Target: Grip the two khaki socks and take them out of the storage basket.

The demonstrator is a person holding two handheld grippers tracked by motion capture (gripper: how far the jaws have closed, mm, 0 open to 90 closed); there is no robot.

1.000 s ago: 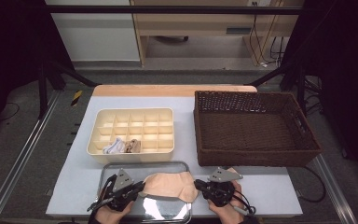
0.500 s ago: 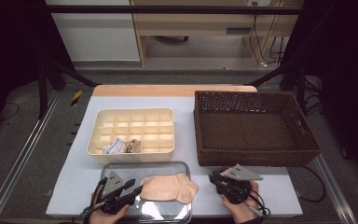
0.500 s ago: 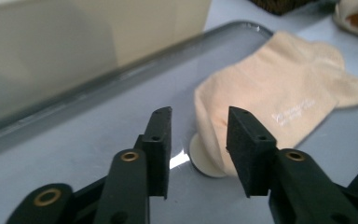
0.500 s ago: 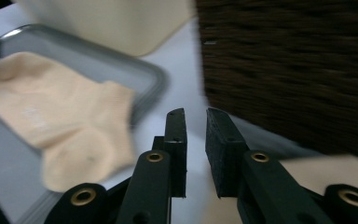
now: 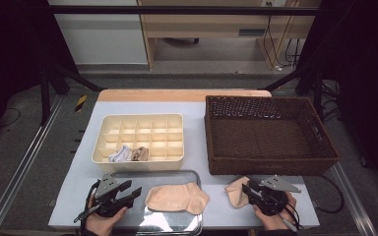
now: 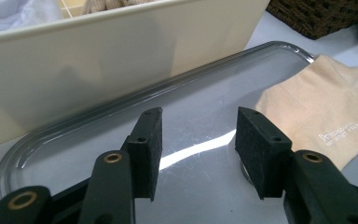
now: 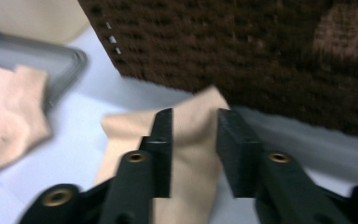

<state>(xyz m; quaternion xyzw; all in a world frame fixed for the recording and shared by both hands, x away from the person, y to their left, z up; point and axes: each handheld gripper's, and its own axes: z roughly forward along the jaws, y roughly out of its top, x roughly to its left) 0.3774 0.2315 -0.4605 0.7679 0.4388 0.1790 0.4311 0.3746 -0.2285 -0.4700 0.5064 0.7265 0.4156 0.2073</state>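
Socks lie apart: right gripper (image 5: pixel 250 192) clamps one peach sock (image 5: pixel 237 191) just beside the wicker basket (image 5: pixel 270 132); left gripper (image 5: pixel 130 192), jaws wide, holds nothing

L gripper (image 6: pixel 198 151) jaws apart over metal tray (image 6: pixel 121 112); beige sock (image 6: pixel 326 112) at right, cream organizer (image 6: pixel 98 60) behind.

Dim room, lit table; glare streaks the tray (image 6: pixel 200 154); right gripper view motion-blurred.
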